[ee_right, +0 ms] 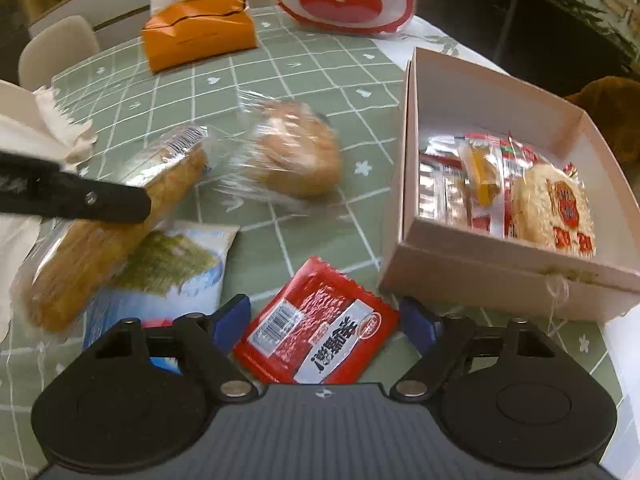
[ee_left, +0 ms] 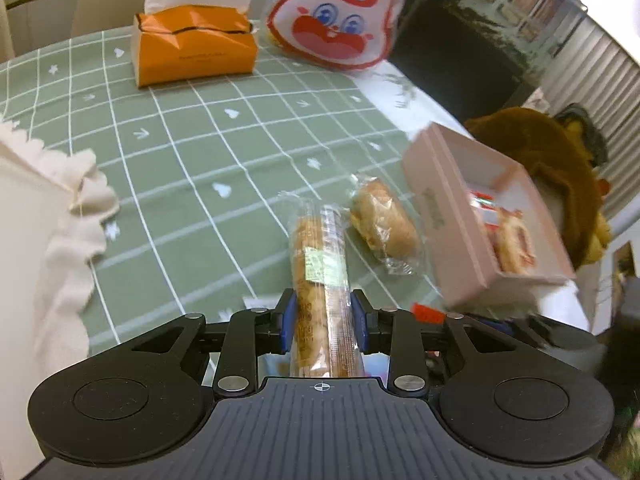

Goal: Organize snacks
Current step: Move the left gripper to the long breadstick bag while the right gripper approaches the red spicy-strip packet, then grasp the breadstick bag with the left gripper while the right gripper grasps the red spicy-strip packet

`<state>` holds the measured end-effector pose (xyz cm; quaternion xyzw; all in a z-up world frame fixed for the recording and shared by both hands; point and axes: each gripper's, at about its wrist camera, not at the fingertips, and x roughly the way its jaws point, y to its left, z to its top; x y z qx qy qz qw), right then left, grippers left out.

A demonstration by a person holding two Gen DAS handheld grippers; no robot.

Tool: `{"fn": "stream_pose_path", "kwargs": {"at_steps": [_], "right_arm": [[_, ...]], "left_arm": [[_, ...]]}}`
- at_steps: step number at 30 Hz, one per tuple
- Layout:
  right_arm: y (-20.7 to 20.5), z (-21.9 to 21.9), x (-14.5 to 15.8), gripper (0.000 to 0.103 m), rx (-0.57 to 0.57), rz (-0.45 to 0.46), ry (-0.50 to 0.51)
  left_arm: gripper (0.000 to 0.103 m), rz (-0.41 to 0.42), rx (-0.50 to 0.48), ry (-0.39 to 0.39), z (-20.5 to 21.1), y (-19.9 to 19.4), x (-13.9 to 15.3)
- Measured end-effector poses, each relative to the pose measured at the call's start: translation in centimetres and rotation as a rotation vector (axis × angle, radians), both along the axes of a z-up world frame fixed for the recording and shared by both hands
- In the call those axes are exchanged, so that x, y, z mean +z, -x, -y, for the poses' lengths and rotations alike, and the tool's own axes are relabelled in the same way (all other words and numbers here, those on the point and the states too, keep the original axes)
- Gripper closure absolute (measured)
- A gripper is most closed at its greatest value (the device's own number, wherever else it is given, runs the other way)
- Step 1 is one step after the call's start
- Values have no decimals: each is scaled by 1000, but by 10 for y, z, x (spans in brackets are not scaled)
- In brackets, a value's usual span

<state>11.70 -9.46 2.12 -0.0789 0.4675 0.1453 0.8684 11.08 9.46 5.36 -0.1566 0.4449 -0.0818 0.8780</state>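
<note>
The left gripper point(ee_left: 323, 316) points steeply down at the green checked tablecloth point(ee_left: 180, 152), its blue pads set against both sides of a long wrapped bread stick point(ee_left: 318, 256), which runs lengthwise between the fingers and away from the camera; the pads appear to press the wrapper, so it is gripping the stick. In the right wrist view the same stick point(ee_right: 120, 224) lies tilted, its far end raised above a blue-and-white snack bag point(ee_right: 172, 276), with one black finger of the left gripper point(ee_right: 100, 200) crossing over it. The right gripper point(ee_right: 326, 326) also angles down, jaws spread wide on either side of a red snack packet point(ee_right: 316, 332) that lies flat on the cloth; the pads stand clear of its edges, so nothing is held. A round wrapped bun point(ee_right: 292, 160) sits blurred just beyond. To the right, the pink box point(ee_right: 500, 268) holds several red-and-white packets point(ee_right: 480, 188) and a round rice cracker point(ee_right: 552, 208). An orange tissue box point(ee_left: 196, 46) and a rabbit-face bag point(ee_left: 336, 16) stand at the far edge.
</note>
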Motion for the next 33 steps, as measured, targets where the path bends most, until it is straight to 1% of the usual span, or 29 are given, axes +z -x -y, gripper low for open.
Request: {"fn": "stream_pose_path", "kwargs": {"at_steps": [1,3,6,11,12,14,16,21,23,26,30,32,33], "right_arm": [[3,4,1,32,1,-3,-6],[11,14,2,36,4,-5,-3],[25,32,3,37,-11,-13,2],[51,64,4,38,-38,-39,2],[58,70,3,37,-36,-40,5],[72,81,2,31,-34,-43,6],[83,90,0,21,-42,-46,5],[107,108,-6,11,-101,-12,-12],[112,111,-7,8,-115,-5,-13],[118,115,-11,1,-129,-8,-16],[127,117,-13,0,-145,13,-19],[132,118,-14,0,-163,27,-22],[133,118,-14,0,-167,34,-23]], "left_arm": [[70,7,-4,7,3,5,1],[70,7,-10,46,7,16,2],[70,-15,-60,97,23,29,0],[70,-40,-142,102,64,52,-9],[70,-45,-153,94,72,55,-11],[70,-56,-157,74,84,62,-17],[70,-62,-150,57,91,69,-21],[71,-70,-136,24,98,84,-27],[70,-63,-126,14,97,88,-28],[69,-59,-114,7,97,94,-29],[64,-72,-124,12,100,98,-33],[64,-103,-133,41,100,98,-40],[63,-89,-132,38,100,101,-41]]}}
